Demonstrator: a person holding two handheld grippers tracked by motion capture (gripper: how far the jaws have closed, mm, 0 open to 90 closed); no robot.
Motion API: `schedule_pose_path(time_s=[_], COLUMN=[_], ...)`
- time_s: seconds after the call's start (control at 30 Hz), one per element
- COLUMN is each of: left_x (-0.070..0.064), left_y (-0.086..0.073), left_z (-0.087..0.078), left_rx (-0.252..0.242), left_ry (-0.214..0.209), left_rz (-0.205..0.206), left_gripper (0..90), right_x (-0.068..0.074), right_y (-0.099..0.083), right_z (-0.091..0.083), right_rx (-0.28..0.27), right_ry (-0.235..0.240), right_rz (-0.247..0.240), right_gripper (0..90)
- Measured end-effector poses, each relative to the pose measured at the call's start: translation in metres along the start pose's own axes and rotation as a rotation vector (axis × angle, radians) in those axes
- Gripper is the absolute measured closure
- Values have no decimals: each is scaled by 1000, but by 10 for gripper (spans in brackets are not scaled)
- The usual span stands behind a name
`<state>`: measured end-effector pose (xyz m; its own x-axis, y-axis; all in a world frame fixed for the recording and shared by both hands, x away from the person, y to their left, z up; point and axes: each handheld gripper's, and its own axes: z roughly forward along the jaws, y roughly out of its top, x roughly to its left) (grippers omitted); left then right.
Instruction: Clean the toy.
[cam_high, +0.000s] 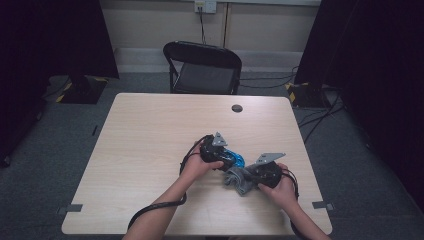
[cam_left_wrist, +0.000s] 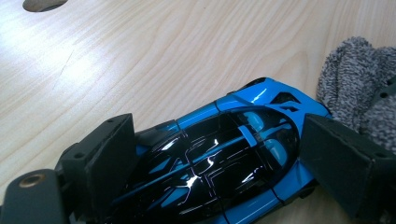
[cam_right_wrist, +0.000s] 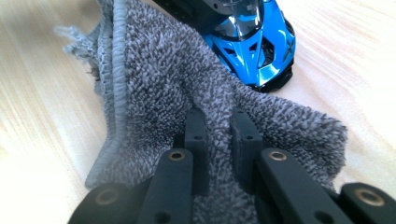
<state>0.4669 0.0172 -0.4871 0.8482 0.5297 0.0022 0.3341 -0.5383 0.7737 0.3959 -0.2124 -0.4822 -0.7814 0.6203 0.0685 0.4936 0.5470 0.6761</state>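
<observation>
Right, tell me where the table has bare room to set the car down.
Free: the table left of the left gripper, and the far half up to the round hole. Crowded: near right, where toy car, grey cloth and right gripper bunch together.

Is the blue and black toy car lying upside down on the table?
No, the blue and black toy car sits roof up between the left tool's jaws.

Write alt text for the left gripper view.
A blue and black toy car sits on a light wooden table between the left gripper's two black jaws, which flank its sides. A grey towel lies bunched at the car's far end.
</observation>
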Motion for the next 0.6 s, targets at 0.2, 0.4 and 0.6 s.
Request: schedule_pose_path(time_s=[0.2,0.4,0.6], left_x=[1,1,1], left_y=[0,0,0], left_z=[-1,-1,-1], left_rx=[2,1,2], left_ry=[2,3,3], left_rz=[2,1,-1], left_gripper=[111,111,111], right_x=[-5,-15,-25], right_y=[2,1,1], right_z=[0,-2,-3], right_rx=[9,8,5], right_ry=[-19,-35,-47], right_rz=[1,23,54], right_gripper=[800,800,800])
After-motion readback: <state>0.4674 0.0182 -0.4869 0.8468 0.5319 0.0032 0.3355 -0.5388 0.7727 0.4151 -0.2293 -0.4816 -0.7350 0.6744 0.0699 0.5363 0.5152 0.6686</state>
